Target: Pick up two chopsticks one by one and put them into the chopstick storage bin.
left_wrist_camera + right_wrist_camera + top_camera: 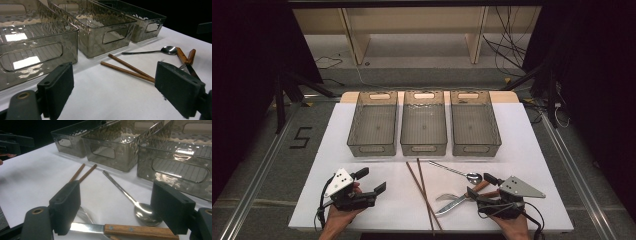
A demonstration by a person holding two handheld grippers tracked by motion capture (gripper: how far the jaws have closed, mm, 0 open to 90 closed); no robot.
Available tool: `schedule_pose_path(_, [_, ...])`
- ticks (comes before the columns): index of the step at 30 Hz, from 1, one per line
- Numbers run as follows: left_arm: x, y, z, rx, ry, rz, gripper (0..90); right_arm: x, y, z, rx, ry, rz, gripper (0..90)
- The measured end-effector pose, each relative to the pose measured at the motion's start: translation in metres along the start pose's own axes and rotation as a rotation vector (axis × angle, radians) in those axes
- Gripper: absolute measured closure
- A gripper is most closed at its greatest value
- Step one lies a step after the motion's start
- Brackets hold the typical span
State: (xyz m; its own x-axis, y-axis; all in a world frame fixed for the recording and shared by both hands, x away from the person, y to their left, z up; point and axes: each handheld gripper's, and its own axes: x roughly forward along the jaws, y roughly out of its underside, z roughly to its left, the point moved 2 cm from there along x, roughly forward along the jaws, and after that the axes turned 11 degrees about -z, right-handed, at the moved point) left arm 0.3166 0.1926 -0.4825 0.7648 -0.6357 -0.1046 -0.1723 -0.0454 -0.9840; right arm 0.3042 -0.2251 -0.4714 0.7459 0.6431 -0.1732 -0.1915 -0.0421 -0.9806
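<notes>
Though partly hidden, knife between wide-open right claw.

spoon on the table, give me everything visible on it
The spoon is shiny metal in one piece, with a long thin handle and a small oval bowl facing up. It lies flat on the white table, in front of the middle and right bins, handle pointing back-left toward the chopsticks. Its bowl lies beside the wooden knife handle; I cannot tell whether they touch. The right gripper is open just beside it, not holding it.
</notes>
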Motion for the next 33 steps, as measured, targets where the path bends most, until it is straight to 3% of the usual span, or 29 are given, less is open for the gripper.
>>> schedule_pose_path(9, [0.0, 0.0, 0.001, 0.0, -0.005, 0.0, 15.5, 0.002, -0.005, 0.003, 0.024, -0.015, 0.028, 26.5])
schedule_pose_path(14, [0.0, 0.0, 0.001, -0.001, -0.01, -0.001, 15.5, 0.006, -0.016, 0.011, 0.004, -0.024, 0.078, 28.7])
schedule_pose_path(15, [0.0, 0.0, 0.001, 0.0, -0.011, 0.0, 15.5, 0.01, -0.022, 0.019, -0.017, -0.04, 0.114, 29.5])
schedule_pose_path(20, [0.0, 0.0, 0.002, -0.003, -0.015, -0.002, 15.6, 0.026, -0.037, 0.044, -0.063, -0.124, 0.191, 31.3])
schedule_pose_path(25, [-0.001, 0.0, 0.002, -0.005, -0.016, -0.005, 15.5, 0.04, -0.047, 0.062, -0.101, -0.138, 0.243, 36.0])
schedule_pose_path(27, [-0.001, 0.0, 0.002, -0.003, -0.016, -0.004, 15.6, 0.054, -0.052, 0.072, -0.123, -0.153, 0.287, 38.7])
schedule_pose_path(30, [-0.001, 0.0, 0.002, 0.003, -0.014, -0.001, 15.6, 0.063, -0.053, 0.077, -0.127, -0.171, 0.318, 40.7])
schedule_pose_path(33, [-0.002, 0.0, 0.003, 0.002, -0.019, -0.003, 15.6, 0.083, -0.048, 0.087, -0.137, -0.201, 0.379, 44.5])
